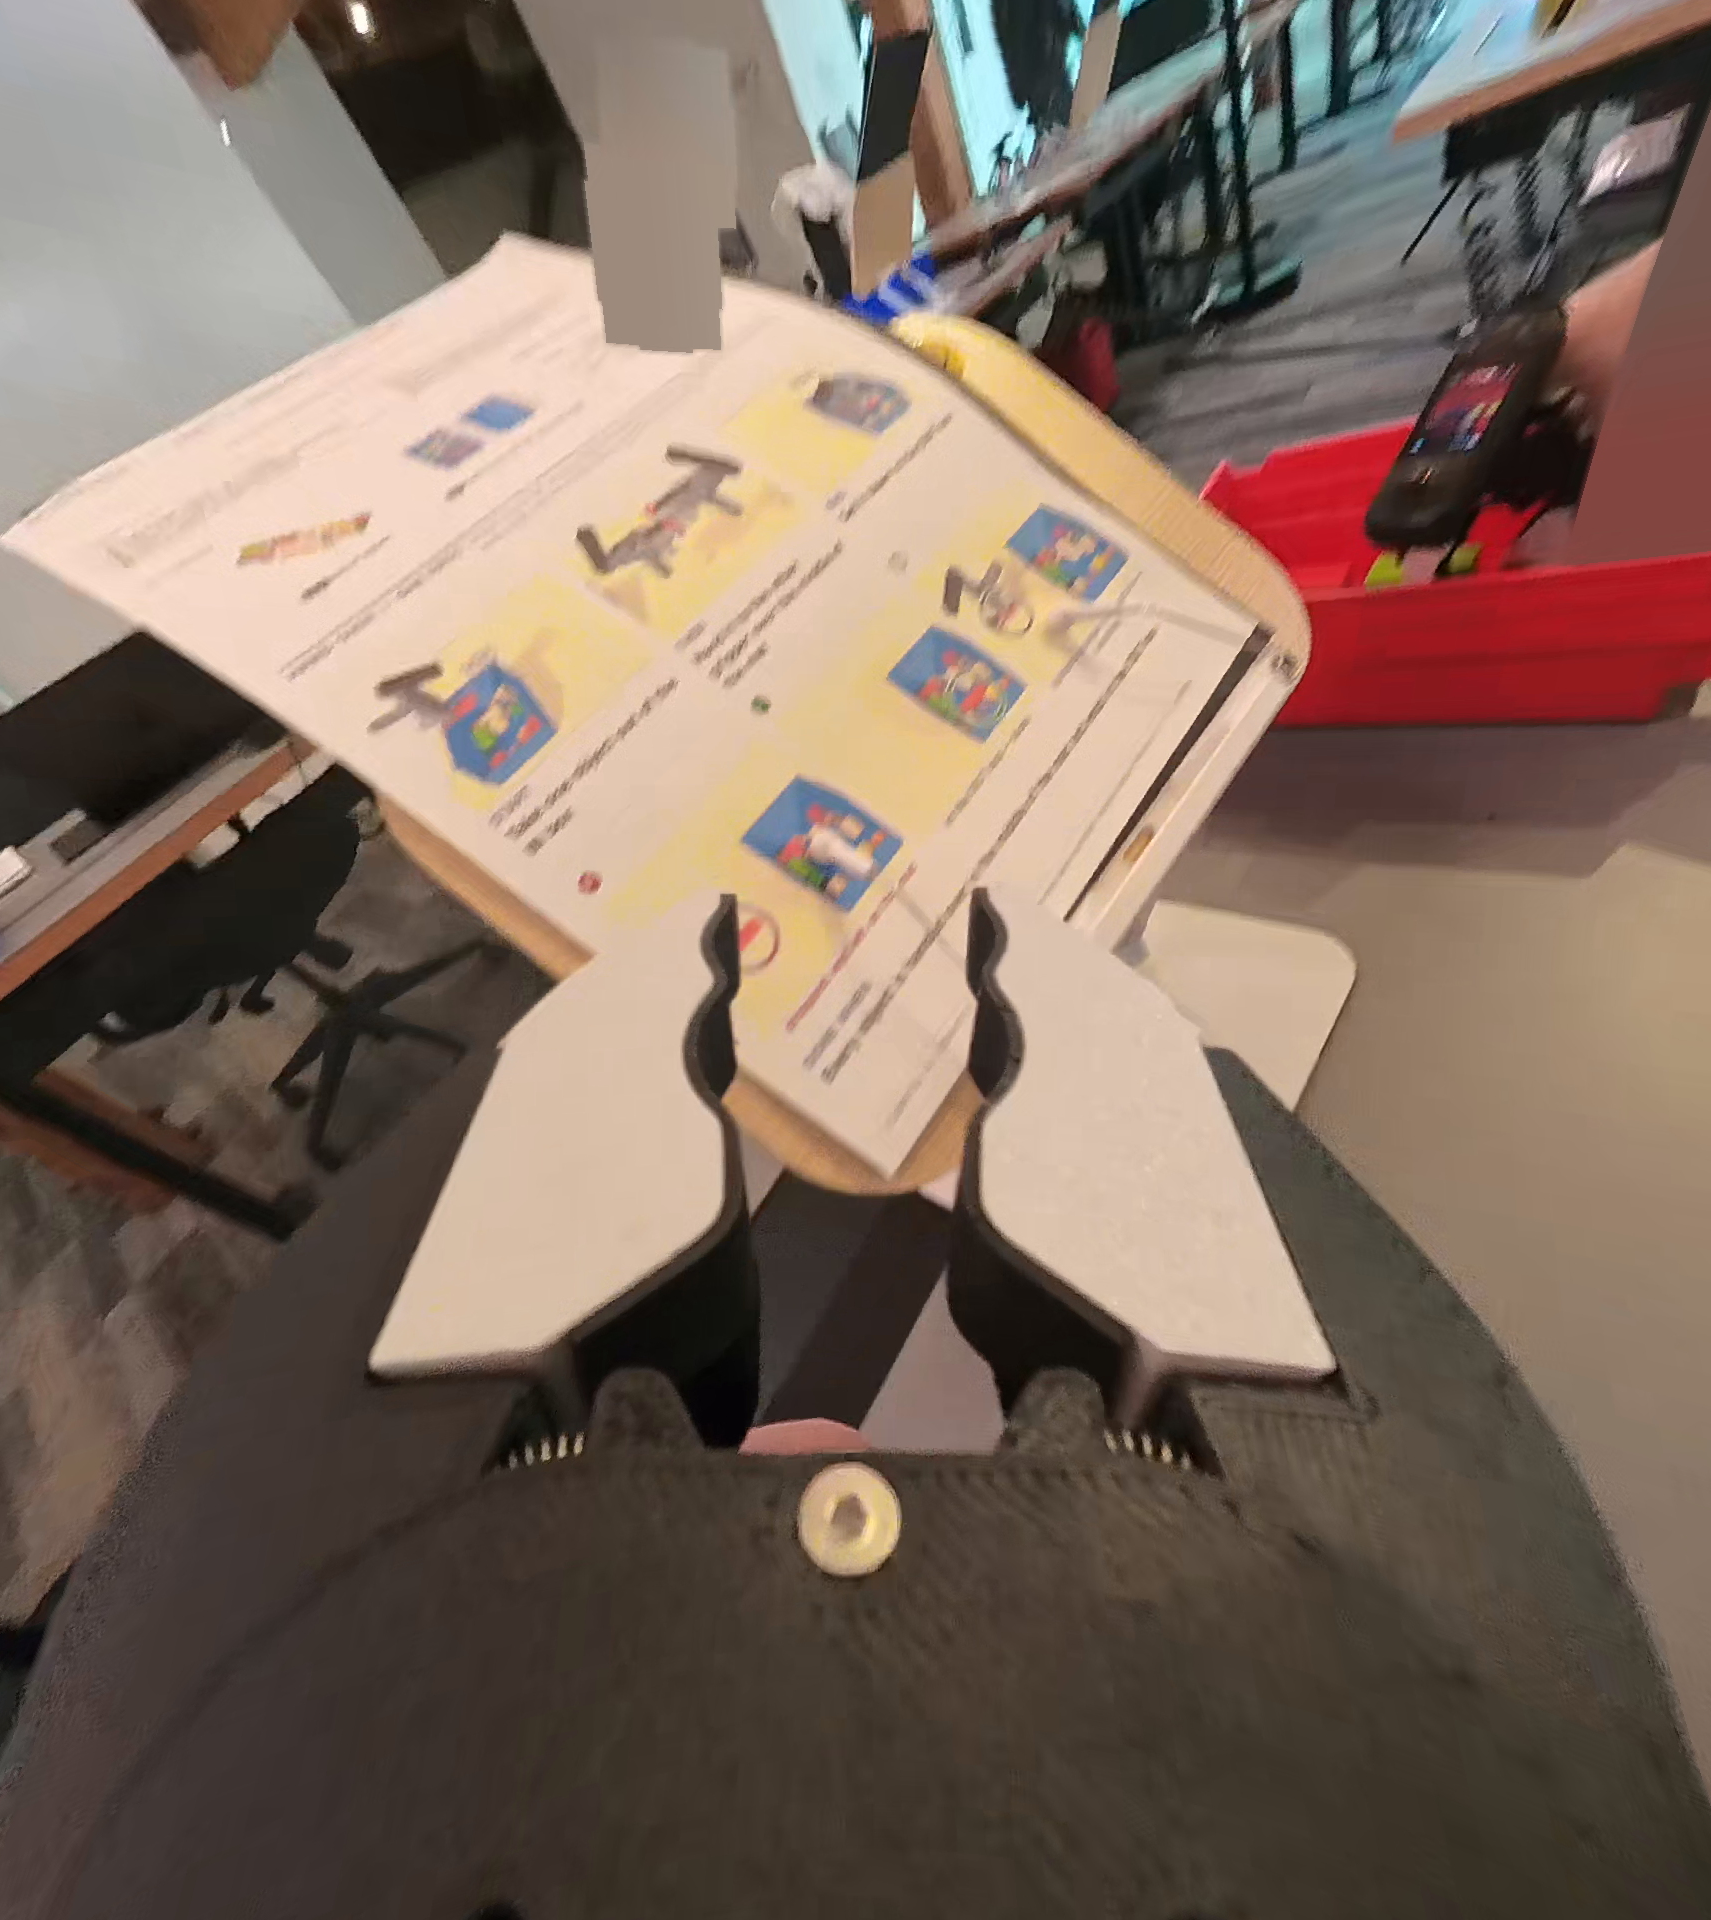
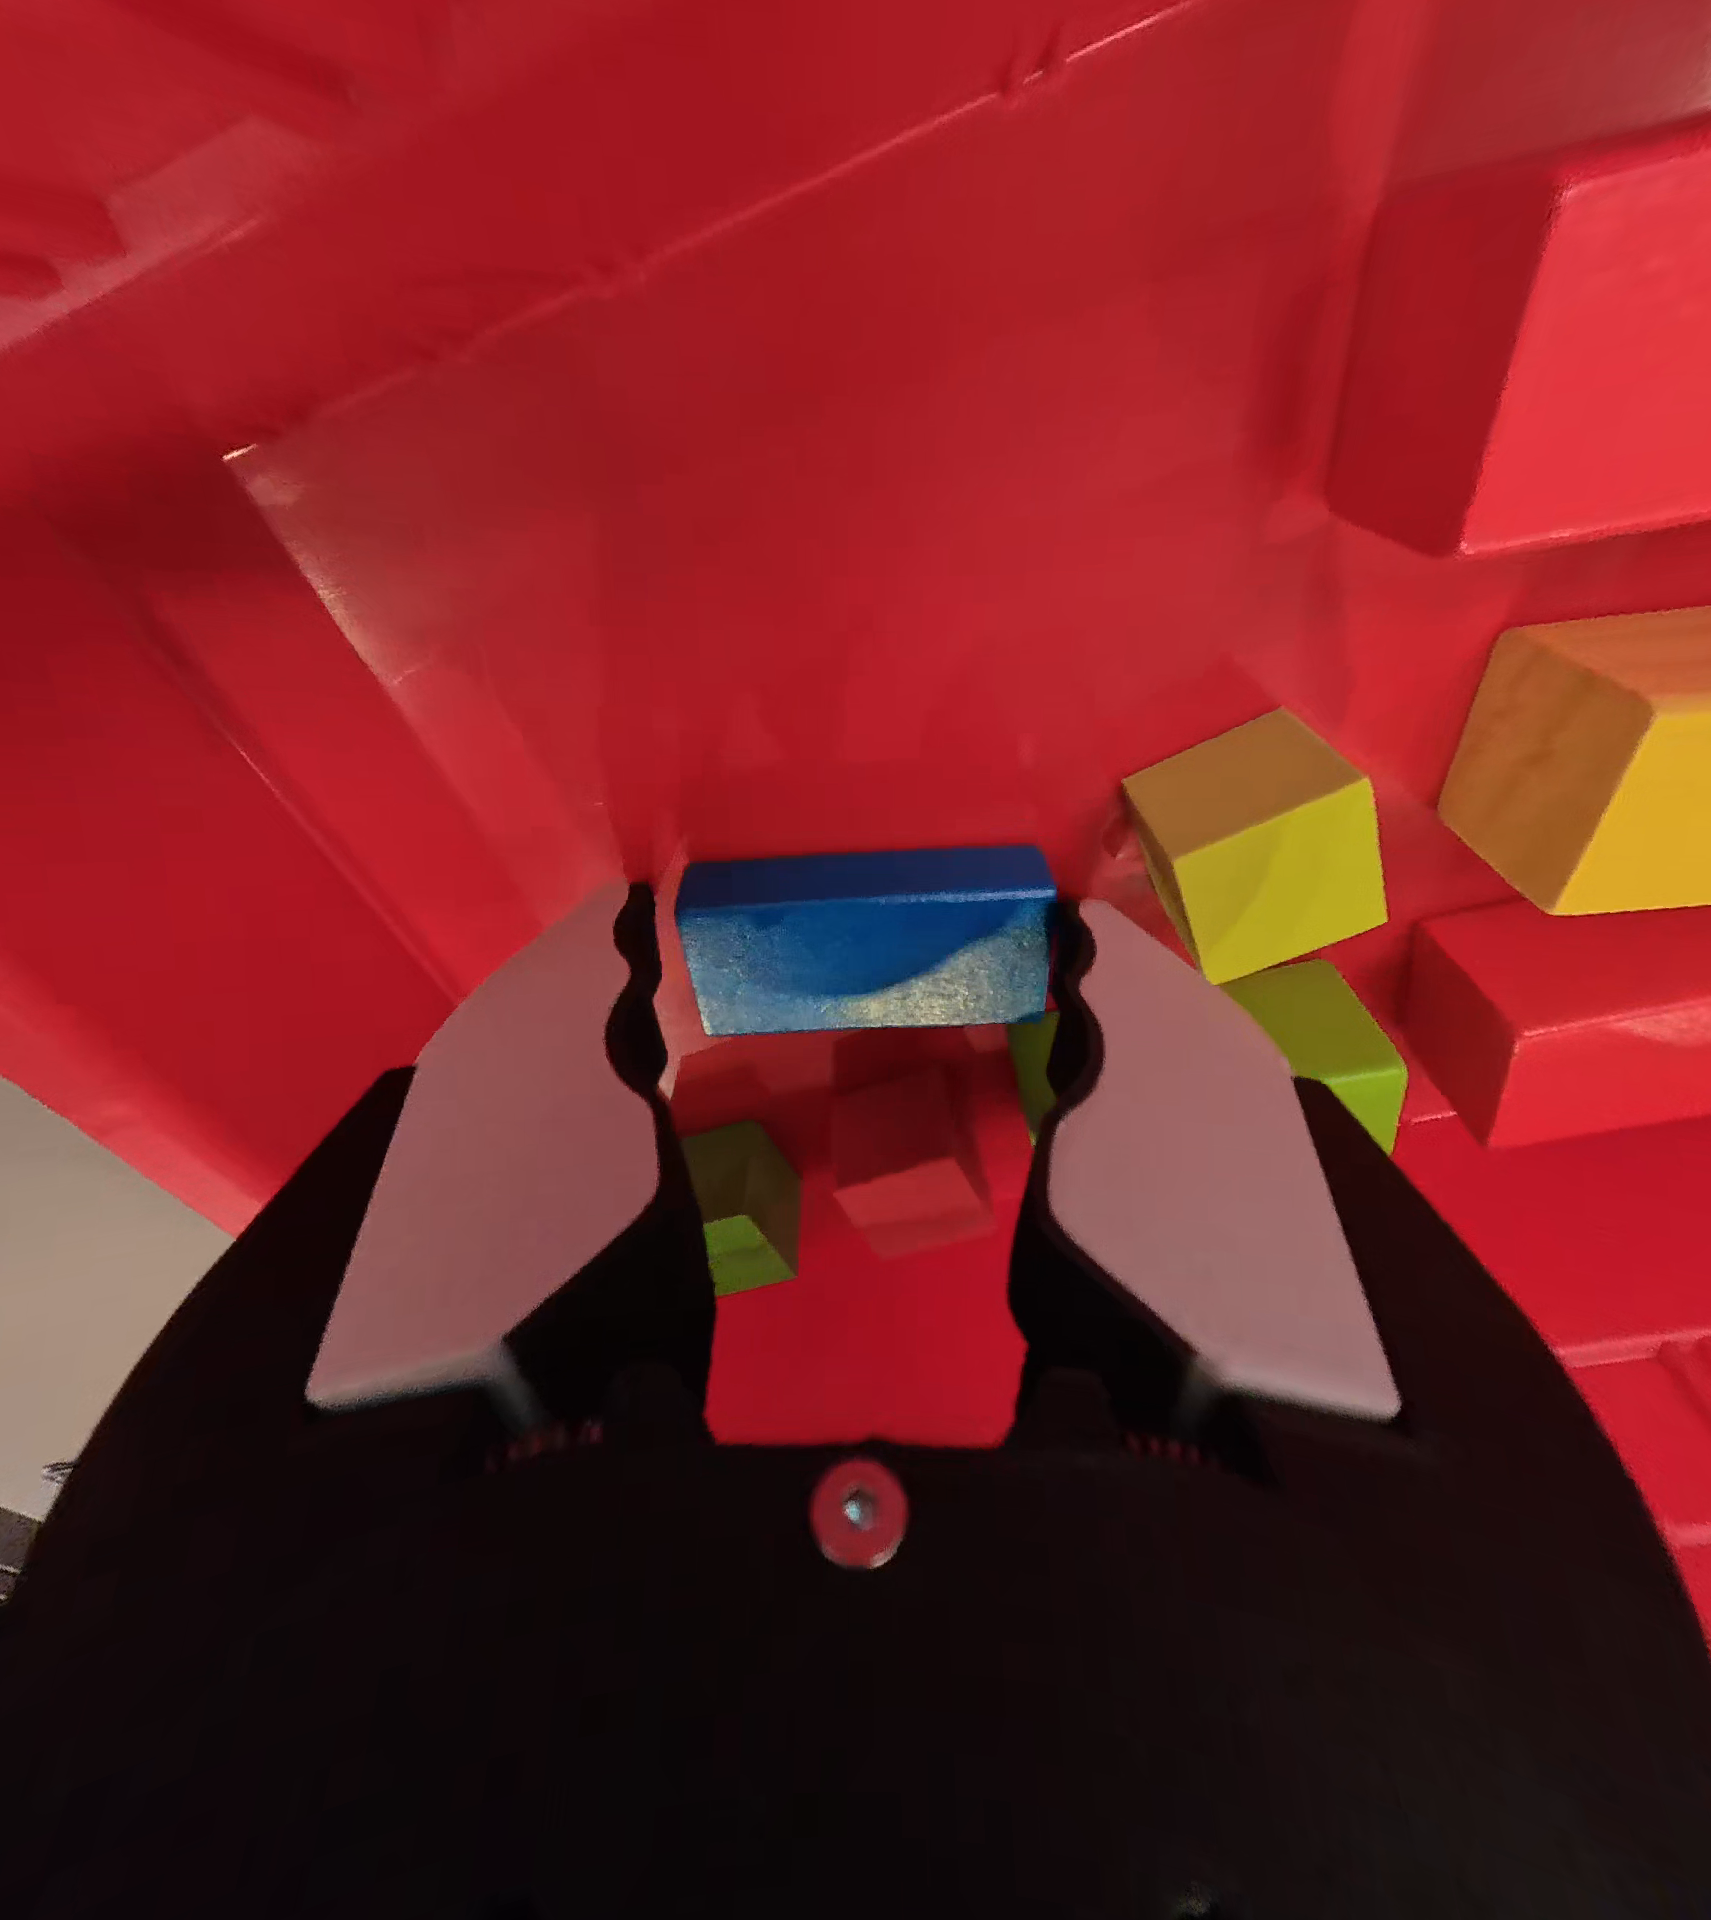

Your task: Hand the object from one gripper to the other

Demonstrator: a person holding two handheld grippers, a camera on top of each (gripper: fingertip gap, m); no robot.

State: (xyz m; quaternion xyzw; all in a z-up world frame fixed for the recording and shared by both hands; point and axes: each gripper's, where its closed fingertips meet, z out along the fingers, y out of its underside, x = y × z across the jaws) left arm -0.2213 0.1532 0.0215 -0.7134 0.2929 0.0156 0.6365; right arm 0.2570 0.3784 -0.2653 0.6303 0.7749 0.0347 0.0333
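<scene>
In the right wrist view my right gripper (image 2: 856,914) reaches into a red bin (image 2: 830,520). A blue rectangular block (image 2: 861,945) lies across between its open fingers. A gap shows between the left pad (image 2: 638,977) and the block, so the block is not gripped. In the left wrist view my left gripper (image 1: 853,914) is open and empty, held in the air in front of a printed instruction sheet (image 1: 622,582). The right gripper's black body (image 1: 1453,447) shows far off at the upper right, dipping into the red bin (image 1: 1505,644).
Inside the bin lie a yellow-green cube (image 2: 1266,862), a yellow block (image 2: 1682,790), green blocks (image 2: 1339,1049), a red block (image 2: 908,1153) and long red blocks (image 2: 1609,1008). The sheet leans on a stand with a white base (image 1: 1256,977) on the grey table (image 1: 1557,1143). An office chair (image 1: 207,914) stands at the left. Tip to tip, the grippers are about 60 cm apart. From my right tips it is roughly 4 cm to the yellow-green cube (image 2: 1266,862); from my left, 55 cm.
</scene>
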